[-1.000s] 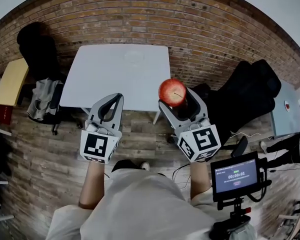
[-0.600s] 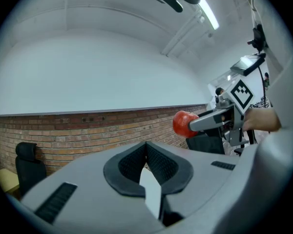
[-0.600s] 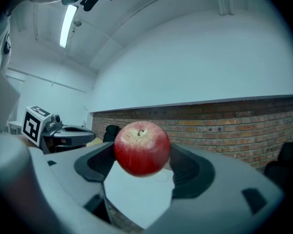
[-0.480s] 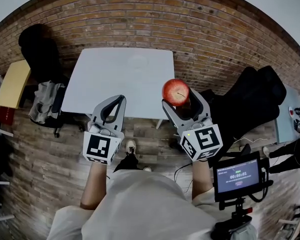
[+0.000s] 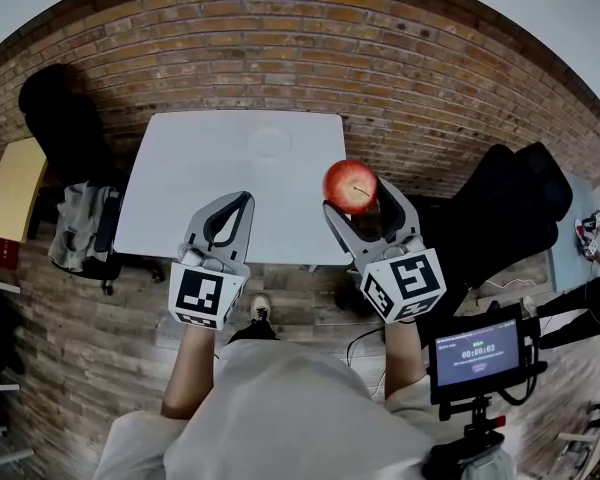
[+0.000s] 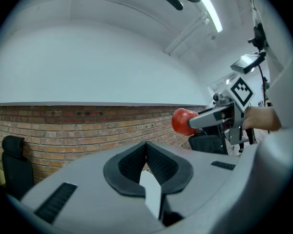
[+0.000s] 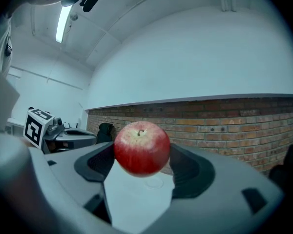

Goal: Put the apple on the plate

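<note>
Head view: the right gripper [image 5: 358,198] clamps the apple [image 5: 349,183] over the near right edge of the desk [image 5: 185,193]. The plate [image 5: 270,142] lies at the apple's 11 o'clock. The left gripper [image 5: 228,216] is closed and empty.

Your two bare forearms reach forward side by side, left forearm [image 5: 185,366] and right forearm [image 5: 401,353], each hand gripping its tool from behind the marker cube. Your left gripper [image 5: 238,200] has its jaws closed tip to tip, with nothing between them. Your right gripper [image 5: 358,204] is clamped on the apple [image 5: 350,182] (stem up), both pads pressing its sides.
</note>
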Motion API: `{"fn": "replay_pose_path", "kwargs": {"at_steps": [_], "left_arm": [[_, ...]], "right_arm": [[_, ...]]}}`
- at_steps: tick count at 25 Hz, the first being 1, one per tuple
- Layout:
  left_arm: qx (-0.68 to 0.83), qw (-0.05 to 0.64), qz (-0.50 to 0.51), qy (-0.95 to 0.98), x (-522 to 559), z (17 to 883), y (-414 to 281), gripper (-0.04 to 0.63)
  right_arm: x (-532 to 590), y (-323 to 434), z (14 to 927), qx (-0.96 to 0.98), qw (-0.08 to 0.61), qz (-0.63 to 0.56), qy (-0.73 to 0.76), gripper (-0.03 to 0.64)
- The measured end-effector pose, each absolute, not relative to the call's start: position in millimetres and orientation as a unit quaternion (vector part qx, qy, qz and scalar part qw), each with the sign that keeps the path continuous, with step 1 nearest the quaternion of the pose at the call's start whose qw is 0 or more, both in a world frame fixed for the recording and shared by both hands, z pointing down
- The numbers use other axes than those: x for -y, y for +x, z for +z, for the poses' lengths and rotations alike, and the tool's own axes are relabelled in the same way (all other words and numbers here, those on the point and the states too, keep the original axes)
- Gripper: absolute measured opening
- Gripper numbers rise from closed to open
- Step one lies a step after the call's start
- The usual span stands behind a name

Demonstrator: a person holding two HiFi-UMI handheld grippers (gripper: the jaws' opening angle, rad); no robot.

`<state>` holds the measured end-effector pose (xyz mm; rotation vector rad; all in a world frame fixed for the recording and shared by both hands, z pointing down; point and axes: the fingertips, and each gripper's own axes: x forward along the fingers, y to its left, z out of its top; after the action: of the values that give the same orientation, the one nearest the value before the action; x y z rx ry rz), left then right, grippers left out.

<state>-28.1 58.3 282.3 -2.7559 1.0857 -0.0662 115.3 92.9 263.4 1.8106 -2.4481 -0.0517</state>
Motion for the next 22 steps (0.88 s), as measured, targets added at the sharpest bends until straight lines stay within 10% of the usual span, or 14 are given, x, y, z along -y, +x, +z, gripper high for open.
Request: {"fn": "replay_pose_path", "kwargs": {"at_steps": [22], "left_arm": [[-0.342,0.068,-0.043,-0.936,78.8,298.9,-53.6,0.005]], "right_arm": [[46.0,104.4,270.3,0.784,0.085,-0.01,0.614,0.347]]}}
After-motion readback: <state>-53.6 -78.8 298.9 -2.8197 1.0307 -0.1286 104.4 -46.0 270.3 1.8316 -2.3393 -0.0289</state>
